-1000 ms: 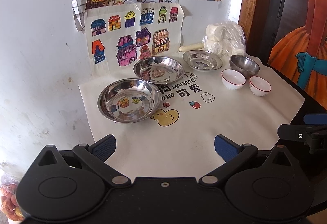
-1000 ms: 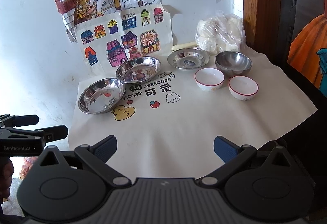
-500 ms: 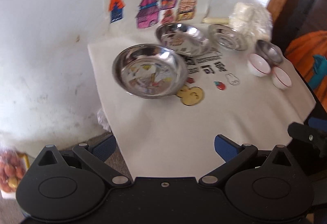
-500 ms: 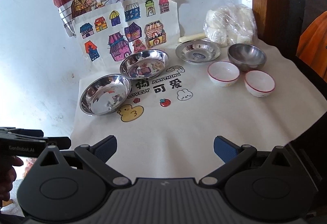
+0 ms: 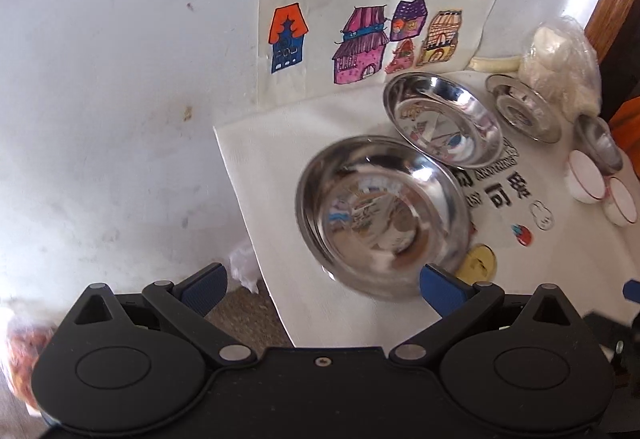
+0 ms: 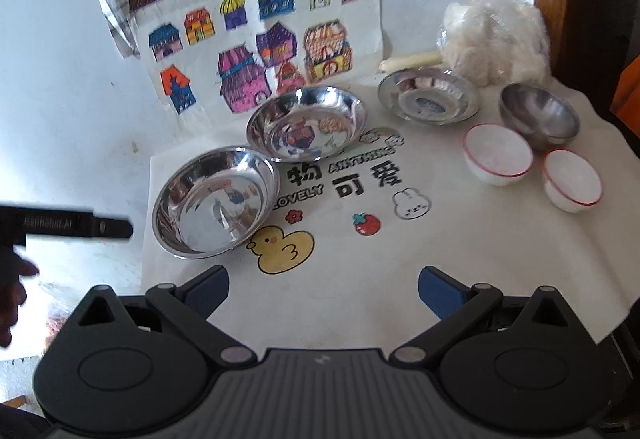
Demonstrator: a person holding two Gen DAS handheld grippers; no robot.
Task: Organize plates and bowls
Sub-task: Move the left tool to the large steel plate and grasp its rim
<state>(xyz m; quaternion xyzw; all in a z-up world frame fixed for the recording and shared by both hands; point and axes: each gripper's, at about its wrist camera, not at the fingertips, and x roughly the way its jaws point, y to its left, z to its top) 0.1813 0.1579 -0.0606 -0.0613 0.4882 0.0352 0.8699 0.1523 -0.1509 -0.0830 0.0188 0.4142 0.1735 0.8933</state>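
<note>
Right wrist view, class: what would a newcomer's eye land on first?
Probably the two shiny steel plates at the cloth's left, mirroring the coloured house drawings taped to the wall behind. Next, the two red-rimmed white bowls at right, beside a steel bowl.

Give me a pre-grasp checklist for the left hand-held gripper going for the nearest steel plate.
1. Left hand-held gripper open: ok.
2. Nearest steel plate empty: ok.
3. Plate rim between the fingers: not ok, it lies just ahead, off to the right finger.
4. Plate clear of second steel plate: cannot tell, rims look touching.
5. Right hand-held gripper open, out of the way: ok.
6. Cloth flat: ok.
</note>
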